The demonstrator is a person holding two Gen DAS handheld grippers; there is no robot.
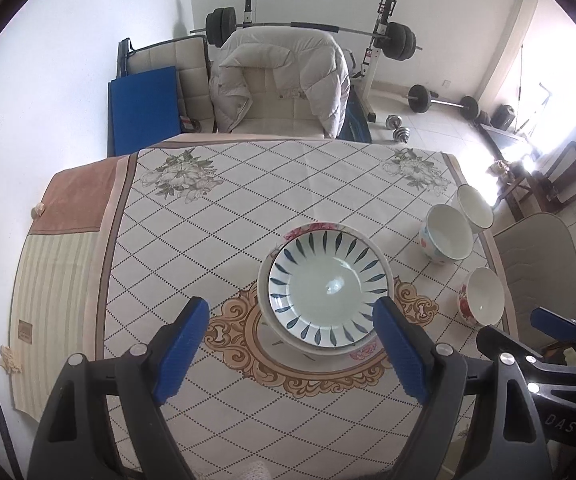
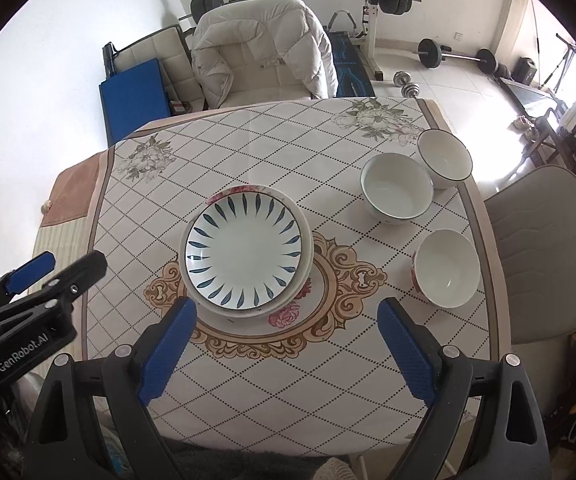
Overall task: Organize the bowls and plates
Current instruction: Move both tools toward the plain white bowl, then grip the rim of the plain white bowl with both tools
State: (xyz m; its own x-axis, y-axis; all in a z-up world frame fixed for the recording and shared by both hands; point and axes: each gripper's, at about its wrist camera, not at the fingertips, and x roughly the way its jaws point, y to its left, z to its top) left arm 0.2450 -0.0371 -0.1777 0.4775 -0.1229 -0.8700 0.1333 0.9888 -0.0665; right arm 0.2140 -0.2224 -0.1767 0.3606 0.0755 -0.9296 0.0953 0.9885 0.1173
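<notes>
Already the blue-leaf white plate (image 2: 244,252) sits off-centre on a stack of floral plates (image 2: 291,312) at the table's middle, three white ceramic bowls (image 2: 397,194) to its right. Both the left gripper (image 1: 291,346) and right gripper (image 2: 288,348) hang wide, empty; nudging that skewed stack could slide it.

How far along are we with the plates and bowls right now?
Done: the blue-leaf plate sits stacked on a floral plate at the table's centre. In hand: nothing; the left gripper and right gripper are both open and empty, above the cloth. Left: three bowls, the near bowl, the middle bowl and the far bowl, stand separately, unstacked, on the right.
</notes>
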